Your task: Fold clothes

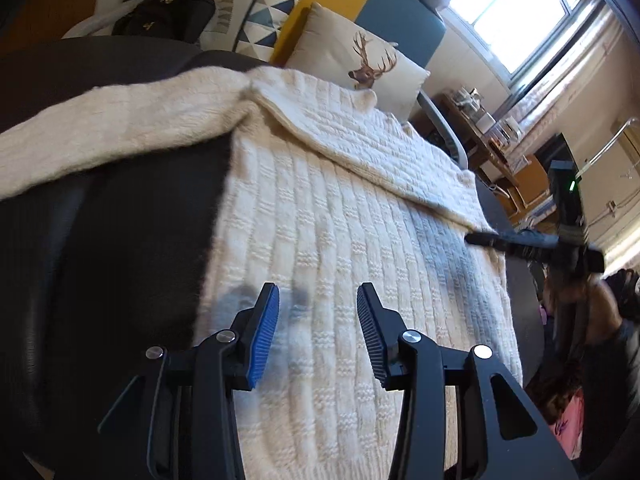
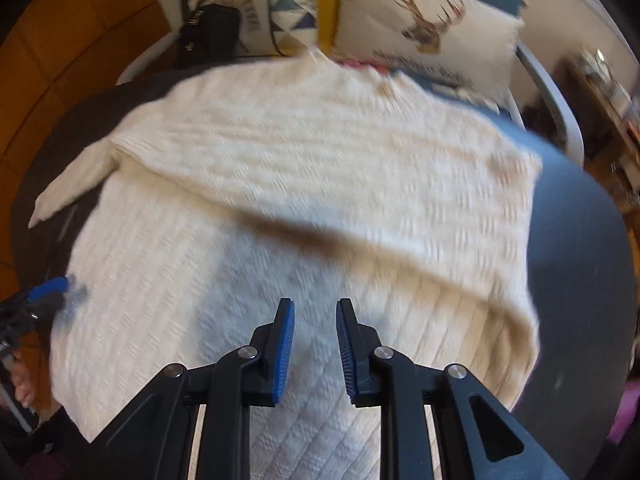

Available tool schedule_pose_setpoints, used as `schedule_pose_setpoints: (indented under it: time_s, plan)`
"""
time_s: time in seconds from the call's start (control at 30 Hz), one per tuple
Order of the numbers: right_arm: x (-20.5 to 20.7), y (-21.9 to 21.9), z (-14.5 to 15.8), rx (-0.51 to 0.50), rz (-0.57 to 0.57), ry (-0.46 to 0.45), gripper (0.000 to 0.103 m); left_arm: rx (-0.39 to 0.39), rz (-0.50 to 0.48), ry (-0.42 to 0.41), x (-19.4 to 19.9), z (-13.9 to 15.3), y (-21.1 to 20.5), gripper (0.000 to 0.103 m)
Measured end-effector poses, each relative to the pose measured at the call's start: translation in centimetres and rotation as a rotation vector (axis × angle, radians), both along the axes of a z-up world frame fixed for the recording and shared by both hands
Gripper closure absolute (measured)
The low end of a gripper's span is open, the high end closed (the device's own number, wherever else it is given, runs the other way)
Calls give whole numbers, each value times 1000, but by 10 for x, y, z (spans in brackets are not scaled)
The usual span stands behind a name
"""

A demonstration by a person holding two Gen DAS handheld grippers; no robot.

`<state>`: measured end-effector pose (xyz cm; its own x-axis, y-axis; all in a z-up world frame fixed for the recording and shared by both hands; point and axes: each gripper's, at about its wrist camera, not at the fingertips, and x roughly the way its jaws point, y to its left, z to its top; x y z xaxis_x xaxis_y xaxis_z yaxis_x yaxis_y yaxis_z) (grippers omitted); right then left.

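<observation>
The cream knitted sweater [image 2: 280, 200] lies spread on a dark round desk [image 2: 580, 240], and it covers most of the desk top. It looks thick and soft, with a ribbed and checked knit, so I judge that it is rather light for its size, not slippery and not fragile, but it will sag and stretch where it hangs free. One sleeve or side part is already folded across the body, from the far left to the near right, and its edge makes a long ridge; another sleeve [image 1: 100, 140] goes out to the left over the desk. For the next fold I would take hold at an edge or a corner, for example at the hem or at the ridge of the folded part, because a pinch in the middle would only lift a small bump of the knit. The left hand-held gripper [image 1: 318, 332] is above the near left part of the sweater, its jaws are apart and nothing is between them. The right hand-held gripper [image 2: 315, 344] hangs over the near middle of the sweater, just before the folded ridge; its jaws are a little apart and also empty. The right wrist view is blurred, so I cannot tell how close its fingertips are to the knit.
</observation>
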<state>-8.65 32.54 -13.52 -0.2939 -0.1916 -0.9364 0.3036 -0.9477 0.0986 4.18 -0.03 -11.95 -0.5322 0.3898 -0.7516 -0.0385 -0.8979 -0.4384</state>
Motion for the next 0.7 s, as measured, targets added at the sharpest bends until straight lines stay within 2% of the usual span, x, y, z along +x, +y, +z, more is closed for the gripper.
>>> schedule_pose_setpoints:
  time_s: [0.13, 0.3, 0.5, 0.7]
  plan:
    - [15, 17, -21, -34, -85, -8, 78, -33, 40, 27, 12, 14, -16, 51]
    - [23, 19, -23, -46, -94, 77, 76, -49, 92, 55, 26, 30, -33, 51]
    - [31, 25, -22, -64, -103, 106, 74, -60, 135, 68, 42, 41, -43, 51]
    - [45, 11, -27, 16, -59, 206, 74, -84, 153, 65, 59, 39, -48, 51]
